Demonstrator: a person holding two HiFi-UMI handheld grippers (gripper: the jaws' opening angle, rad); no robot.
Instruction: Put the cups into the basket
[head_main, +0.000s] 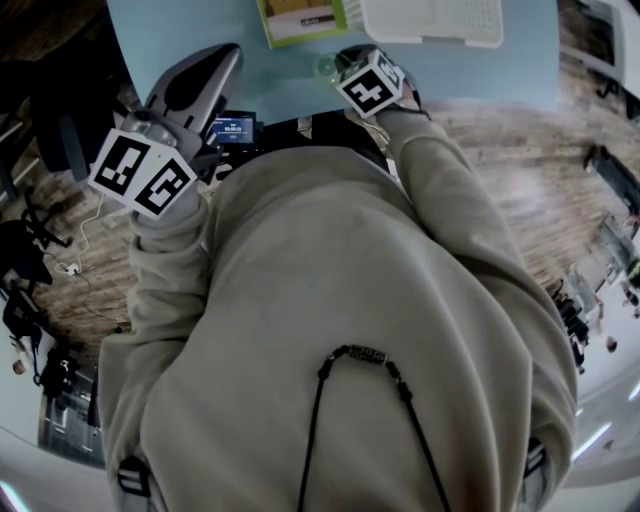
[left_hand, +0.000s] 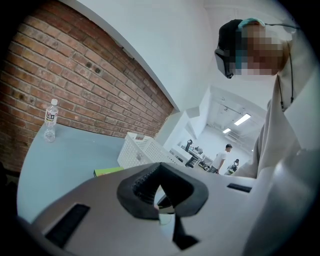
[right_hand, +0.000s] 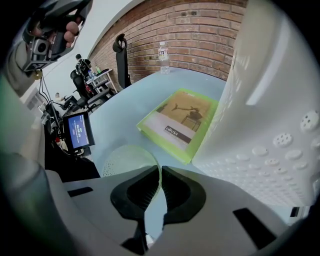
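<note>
At about ten o'clock in the head view, the left gripper hung over the near edge of the light blue table, its fingers closed tip to tip, with nothing to be made out between them. To its right, the right gripper had its fingers clamped on the thin rim of a clear, faintly green cup, which stood upright on the table. From the cup, a green book lay flat at about one o'clock, and the white perforated basket stood just beside the book at three o'clock. Its wall filled the right of the right gripper view, and no view showed what it held. A water bottle stood at twelve o'clock by the brick wall.
</note>
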